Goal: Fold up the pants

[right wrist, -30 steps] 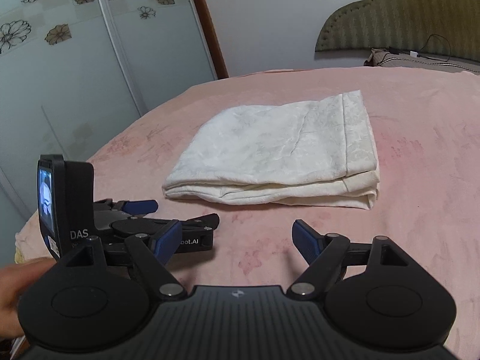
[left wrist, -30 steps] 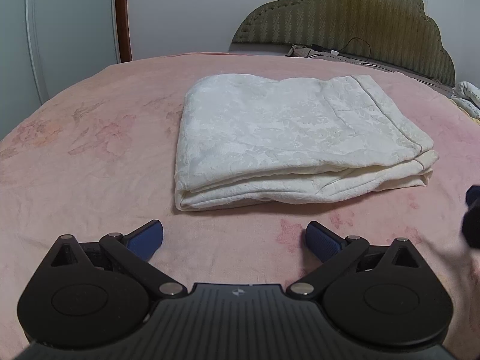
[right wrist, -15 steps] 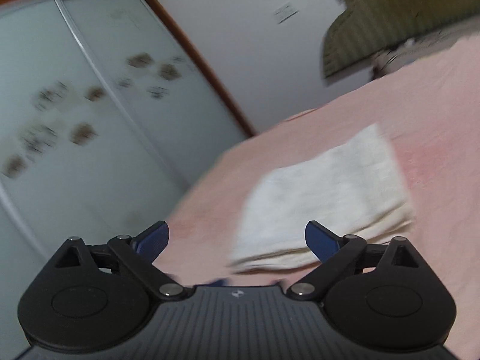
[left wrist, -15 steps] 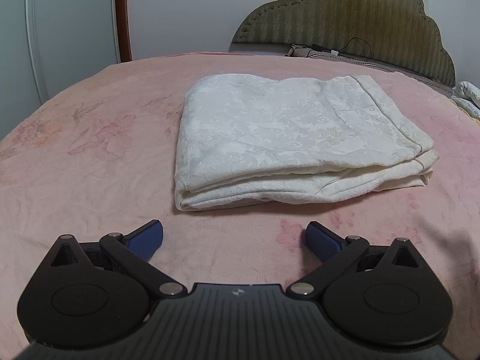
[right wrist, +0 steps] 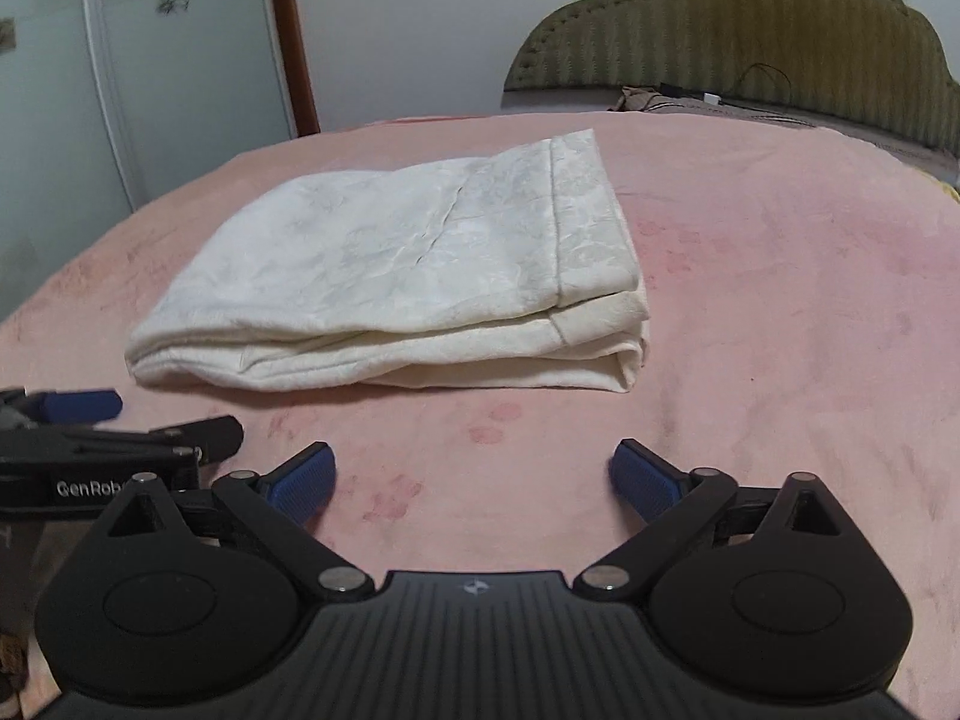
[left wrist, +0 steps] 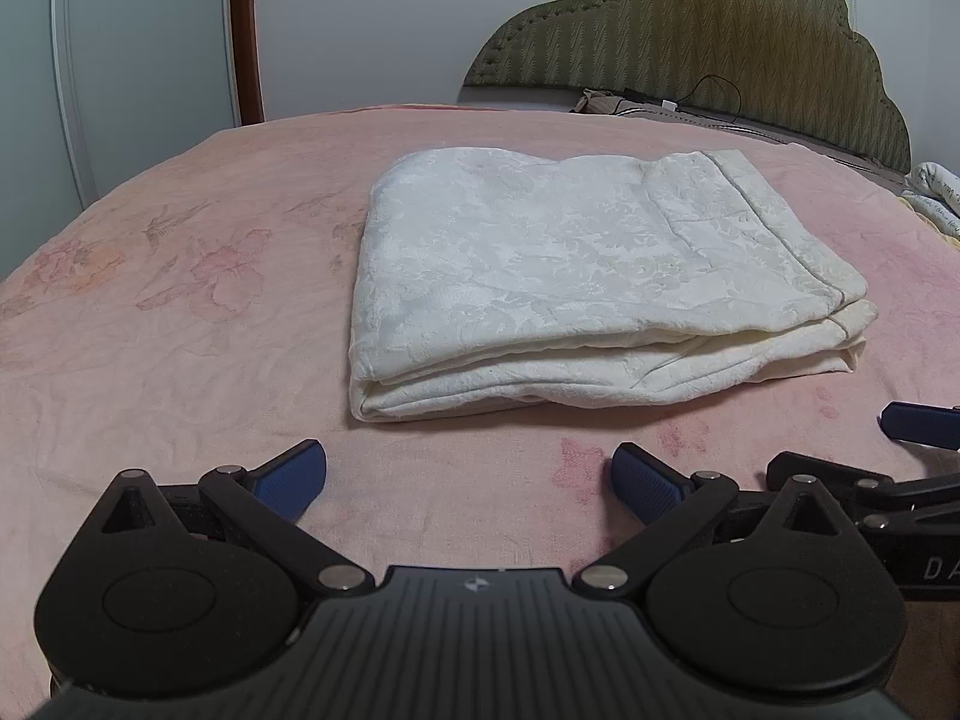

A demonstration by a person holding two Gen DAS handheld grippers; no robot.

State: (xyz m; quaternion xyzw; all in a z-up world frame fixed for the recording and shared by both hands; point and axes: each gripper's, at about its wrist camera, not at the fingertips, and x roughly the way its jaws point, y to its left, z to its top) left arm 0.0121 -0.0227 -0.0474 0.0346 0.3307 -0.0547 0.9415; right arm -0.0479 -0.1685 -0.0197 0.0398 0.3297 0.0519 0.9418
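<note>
The cream-white pants (left wrist: 576,276) lie folded into a flat rectangular stack on the pink bed; they also show in the right wrist view (right wrist: 408,282). My left gripper (left wrist: 468,480) is open and empty, low over the sheet just in front of the stack's near edge. My right gripper (right wrist: 471,477) is open and empty, also just short of the stack, to the right of the left one. The right gripper's side shows at the right edge of the left wrist view (left wrist: 900,480); the left gripper's side shows at the left of the right wrist view (right wrist: 108,450).
The pink flower-print bed sheet (left wrist: 180,312) spreads around the stack. An olive padded headboard (left wrist: 690,30) with a cable and small items stands at the back. A white sliding wardrobe (right wrist: 150,72) stands to the left. A patterned pillow (left wrist: 936,198) lies at far right.
The right gripper swung up and away half a second ago and has come back down beside the left one, facing the stack. The left gripper and the pants have not moved.
</note>
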